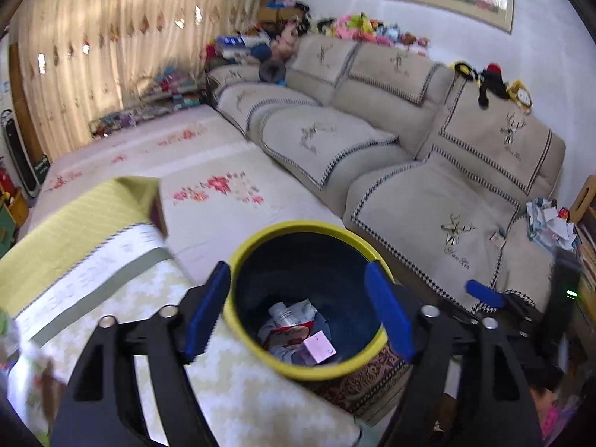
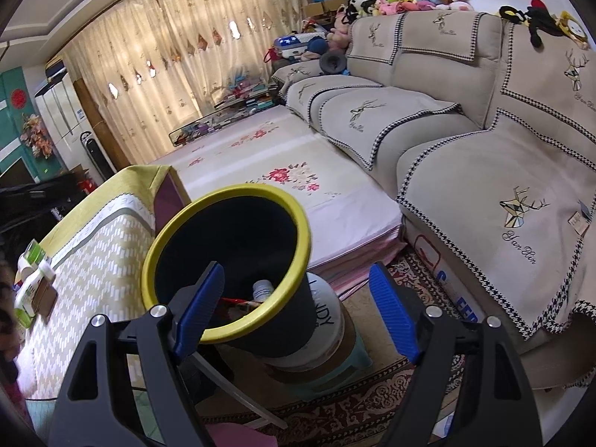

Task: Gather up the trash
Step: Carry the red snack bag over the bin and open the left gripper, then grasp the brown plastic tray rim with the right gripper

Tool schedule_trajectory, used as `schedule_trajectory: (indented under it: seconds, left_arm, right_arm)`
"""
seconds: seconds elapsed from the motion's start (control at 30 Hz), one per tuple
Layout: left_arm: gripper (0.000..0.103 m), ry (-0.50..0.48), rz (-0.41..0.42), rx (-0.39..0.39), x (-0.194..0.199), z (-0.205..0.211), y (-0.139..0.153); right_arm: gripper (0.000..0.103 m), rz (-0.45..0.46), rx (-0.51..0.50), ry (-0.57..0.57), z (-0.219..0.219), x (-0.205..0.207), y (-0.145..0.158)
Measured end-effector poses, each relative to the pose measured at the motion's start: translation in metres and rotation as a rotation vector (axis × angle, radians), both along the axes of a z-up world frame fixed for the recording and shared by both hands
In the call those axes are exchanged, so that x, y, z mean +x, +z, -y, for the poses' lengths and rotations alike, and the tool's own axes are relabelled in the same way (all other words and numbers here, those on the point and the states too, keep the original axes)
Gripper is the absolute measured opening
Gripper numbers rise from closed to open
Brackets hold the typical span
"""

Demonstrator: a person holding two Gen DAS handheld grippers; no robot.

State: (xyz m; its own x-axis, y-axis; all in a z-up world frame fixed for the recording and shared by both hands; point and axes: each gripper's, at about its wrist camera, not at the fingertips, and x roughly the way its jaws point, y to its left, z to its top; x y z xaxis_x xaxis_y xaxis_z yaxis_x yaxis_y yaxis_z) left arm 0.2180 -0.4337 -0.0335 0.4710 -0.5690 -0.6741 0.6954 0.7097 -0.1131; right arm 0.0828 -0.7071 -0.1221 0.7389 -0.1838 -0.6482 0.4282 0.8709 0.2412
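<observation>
A dark bin with a yellow rim [image 1: 298, 227] stands beside a table. Trash lies in its bottom: a crumpled plastic bottle [image 1: 288, 313], a red and white wrapper [image 1: 287, 335] and a small pink box [image 1: 319, 348]. My left gripper [image 1: 298, 314] hangs open and empty right above the bin's mouth. In the right wrist view the bin [image 2: 227, 260] stands on a water jug [image 2: 327, 331], with a bottle cap [image 2: 262, 290] showing inside. My right gripper [image 2: 296, 311] is open and empty, just right of the bin's rim. Its blue fingertip [image 1: 484, 293] shows in the left wrist view.
The table with a yellow patterned cloth [image 2: 89, 260] lies to the left, with a green and white carton [image 2: 31, 287] on it. A beige sofa [image 2: 484, 156] runs along the right. A floral mat [image 2: 290, 156] and a patterned rug [image 2: 354, 409] cover the floor.
</observation>
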Motion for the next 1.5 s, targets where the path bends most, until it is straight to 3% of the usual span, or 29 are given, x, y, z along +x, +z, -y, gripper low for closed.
schedule_trajectory:
  seconds: [0.13,0.23,0.53,0.77,1.03,1.2,1.5]
  left_arm:
    - [0.094,0.075,0.035,-0.041,-0.029,-0.059,0.024]
    - [0.098,0.157,0.067,-0.062,-0.047,-0.113,0.037]
    - [0.098,0.473,0.110,-0.018,-0.085,-0.258,0.037]
    - [0.098,0.599,0.124,-0.033,-0.102,-0.332,0.031]
    - [0.098,0.650,0.100,-0.057,-0.099,-0.363,0.019]
    - [0.098,0.646,0.076,-0.060,-0.098,-0.365,0.009]
    - [0.098,0.646,0.057,-0.060,-0.095,-0.362,0.003]
  right_arm:
    - [0.079,-0.011,-0.008,0.036,-0.015,0.007,0.001]
    - [0.079,-0.011,-0.018,0.076,-0.033,0.013,0.005]
    - [0.079,-0.011,-0.077,0.281,-0.114,0.050,0.024]
    - [0.079,-0.024,-0.124,0.500,-0.200,0.092,0.039]
    - [0.078,-0.069,-0.155,0.707,-0.288,0.145,0.040]
    - [0.058,-0.133,-0.215,0.782,-0.326,0.183,0.027]
    - [0.045,-0.205,-0.200,0.833,-0.346,0.217,0.004]
